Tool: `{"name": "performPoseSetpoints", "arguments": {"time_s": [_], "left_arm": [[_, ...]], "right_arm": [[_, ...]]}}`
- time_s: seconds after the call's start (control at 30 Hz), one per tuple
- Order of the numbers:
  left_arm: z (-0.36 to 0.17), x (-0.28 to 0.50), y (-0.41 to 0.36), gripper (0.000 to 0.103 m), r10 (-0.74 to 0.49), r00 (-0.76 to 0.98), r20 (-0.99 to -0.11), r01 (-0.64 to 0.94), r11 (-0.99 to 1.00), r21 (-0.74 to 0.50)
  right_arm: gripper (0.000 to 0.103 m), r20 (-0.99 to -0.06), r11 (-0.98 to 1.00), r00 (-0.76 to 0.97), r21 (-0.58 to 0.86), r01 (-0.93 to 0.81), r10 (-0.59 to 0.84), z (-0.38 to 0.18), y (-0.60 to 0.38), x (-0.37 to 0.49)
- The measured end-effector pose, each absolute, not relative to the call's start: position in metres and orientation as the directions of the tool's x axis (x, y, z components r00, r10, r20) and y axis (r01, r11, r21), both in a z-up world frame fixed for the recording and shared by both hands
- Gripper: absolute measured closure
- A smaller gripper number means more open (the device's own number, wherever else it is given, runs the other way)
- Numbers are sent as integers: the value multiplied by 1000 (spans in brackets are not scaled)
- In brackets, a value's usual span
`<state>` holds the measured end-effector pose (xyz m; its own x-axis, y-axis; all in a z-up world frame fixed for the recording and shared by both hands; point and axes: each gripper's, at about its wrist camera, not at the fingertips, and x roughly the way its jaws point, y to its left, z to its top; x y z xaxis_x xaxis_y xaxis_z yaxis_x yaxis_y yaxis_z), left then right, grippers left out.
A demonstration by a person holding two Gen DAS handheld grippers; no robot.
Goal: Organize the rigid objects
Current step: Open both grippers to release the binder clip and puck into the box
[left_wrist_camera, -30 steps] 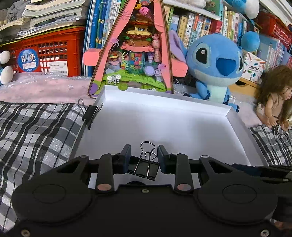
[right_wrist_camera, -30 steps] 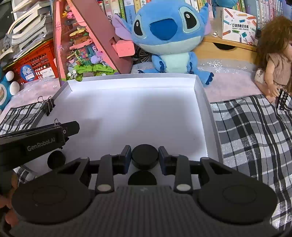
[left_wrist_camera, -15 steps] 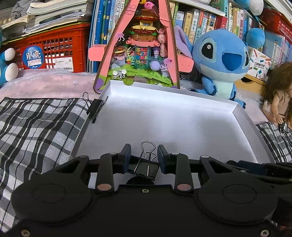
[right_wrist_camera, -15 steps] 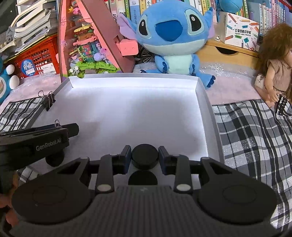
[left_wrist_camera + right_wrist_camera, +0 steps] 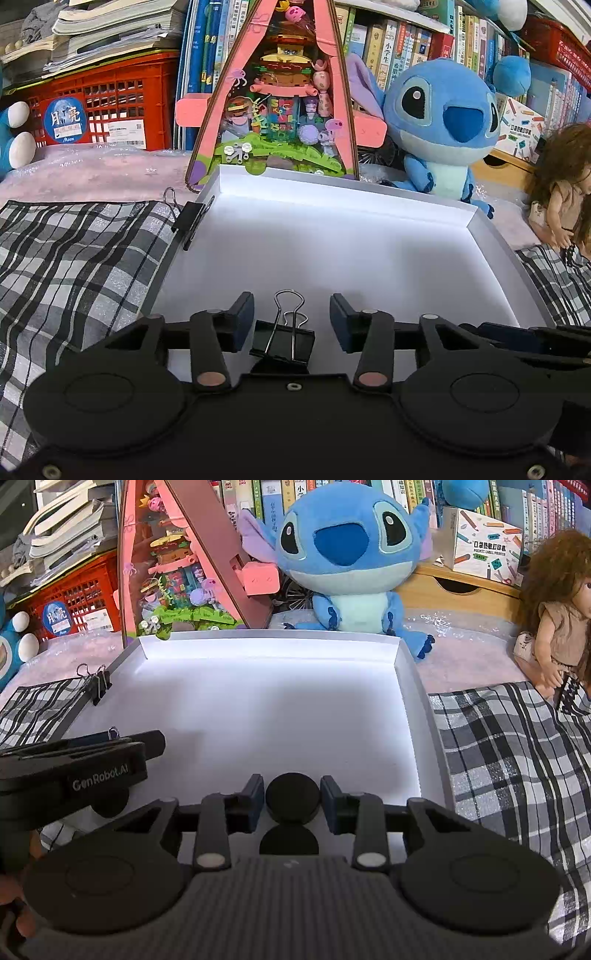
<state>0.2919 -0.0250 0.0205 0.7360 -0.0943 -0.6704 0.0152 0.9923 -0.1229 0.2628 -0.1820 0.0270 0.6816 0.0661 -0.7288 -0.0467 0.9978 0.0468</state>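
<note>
Your left gripper (image 5: 291, 317) was opening, pads clear of the black steel binder clip (image 5: 282, 341) lying between them, wire handles pointing away, on the white shallow cardboard tray (image 5: 491, 243). Your right gripper (image 5: 292, 803) was opening around a black round disc (image 5: 292, 802).

I'm looking at a bookshelf (image 5: 402, 40) lining the back, a red crate (image 5: 110, 99) sitting far left under stacked papers, checked cloth (image 5: 517, 760) (glittery) covering the surface.
</note>
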Motion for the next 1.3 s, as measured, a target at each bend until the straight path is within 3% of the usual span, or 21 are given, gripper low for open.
{"name": "performPoseSetpoints", "arguments": {"time_s": [0.73, 1.3], "left_arm": [[58, 245, -6, 22, -123, 792, -598, 58, 990, -126], [70, 166, -9, 17, -213, 802, -557, 182, 977, -111]], "right_arm": [[19, -657, 995, 748, 65, -69, 95, 45, -193, 233], [11, -572, 985, 807, 6, -173, 145, 66, -197, 164]]}}
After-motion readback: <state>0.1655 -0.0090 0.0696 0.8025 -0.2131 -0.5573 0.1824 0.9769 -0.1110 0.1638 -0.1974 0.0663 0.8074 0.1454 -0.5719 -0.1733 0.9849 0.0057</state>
